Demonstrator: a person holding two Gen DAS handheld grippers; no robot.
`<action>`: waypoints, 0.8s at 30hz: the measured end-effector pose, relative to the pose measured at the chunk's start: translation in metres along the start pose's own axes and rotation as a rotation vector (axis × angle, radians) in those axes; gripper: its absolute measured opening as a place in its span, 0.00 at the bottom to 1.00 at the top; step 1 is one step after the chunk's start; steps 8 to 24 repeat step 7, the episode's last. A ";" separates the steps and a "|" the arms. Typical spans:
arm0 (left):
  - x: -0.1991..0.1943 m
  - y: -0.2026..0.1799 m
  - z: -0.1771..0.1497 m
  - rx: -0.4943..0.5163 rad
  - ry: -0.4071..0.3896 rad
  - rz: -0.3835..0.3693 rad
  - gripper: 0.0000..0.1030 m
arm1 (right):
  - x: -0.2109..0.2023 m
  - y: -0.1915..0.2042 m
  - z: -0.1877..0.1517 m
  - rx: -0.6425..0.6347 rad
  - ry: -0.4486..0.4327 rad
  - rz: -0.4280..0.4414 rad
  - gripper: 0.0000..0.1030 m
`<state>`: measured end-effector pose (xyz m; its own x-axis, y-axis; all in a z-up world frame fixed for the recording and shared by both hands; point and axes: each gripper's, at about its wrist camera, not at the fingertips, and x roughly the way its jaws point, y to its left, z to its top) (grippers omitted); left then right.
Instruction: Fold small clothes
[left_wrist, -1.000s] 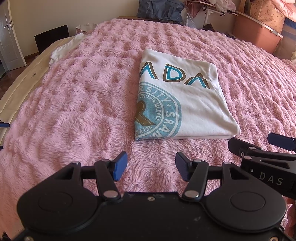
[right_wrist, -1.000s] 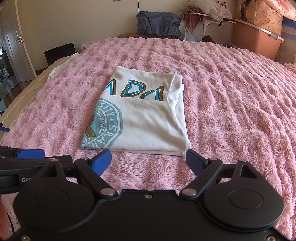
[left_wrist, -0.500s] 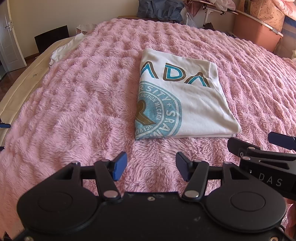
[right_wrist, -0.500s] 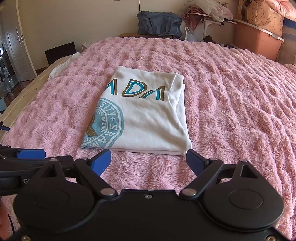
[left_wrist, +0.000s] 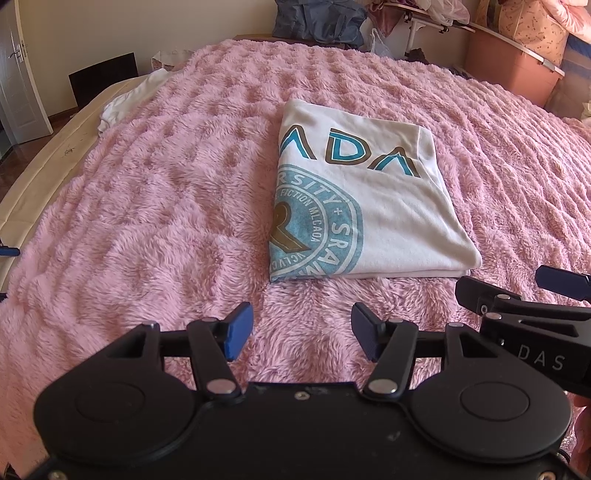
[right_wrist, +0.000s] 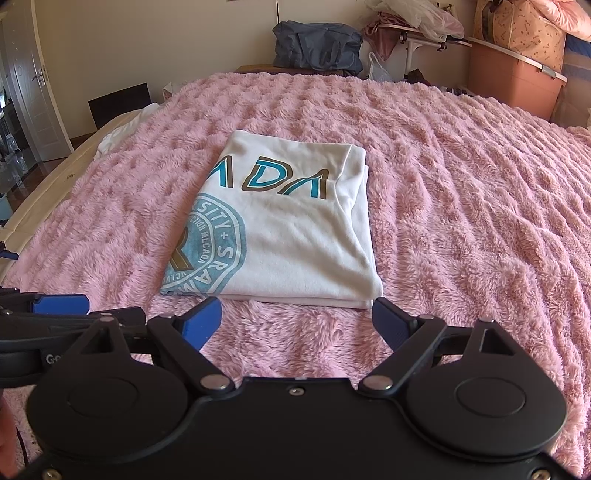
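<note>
**Both grippers empty, shirt folded on the blanket**

Here, your left gripper hangs with its jaws spread wide and nothing between the blue pads; only pink pile shows in the gap. Your right gripper is likewise released, its jaws wide apart and empty, just short of the shirt's near edge.

The white T-shirt lies folded into a flat rectangle on the pink fluffy blanket, well in from every edge of the bed and resting on the pile. Its top face shows teal and brown lettering and part of a round teal seal at the near left corner of the fold. Stacked layers show along its near edge and right side.

Neither gripper touches the shirt. In the left wrist view, the right gripper's fingers reach in from the right, near the shirt's near right corner.

Another white cloth lies at the blanket's far left edge, well apart from the folded shirt.
</note>
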<state>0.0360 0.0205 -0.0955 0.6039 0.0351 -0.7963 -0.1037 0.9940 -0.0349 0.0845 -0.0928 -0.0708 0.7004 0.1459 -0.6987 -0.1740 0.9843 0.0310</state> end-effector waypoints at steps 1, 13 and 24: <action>0.000 0.000 0.000 0.002 -0.003 -0.001 0.60 | 0.001 0.000 -0.001 0.001 0.001 -0.001 0.87; 0.002 -0.001 0.001 0.002 0.010 0.001 0.60 | 0.003 -0.002 -0.002 0.004 0.004 -0.002 0.87; 0.002 -0.001 0.001 0.002 0.010 0.001 0.60 | 0.003 -0.002 -0.002 0.004 0.004 -0.002 0.87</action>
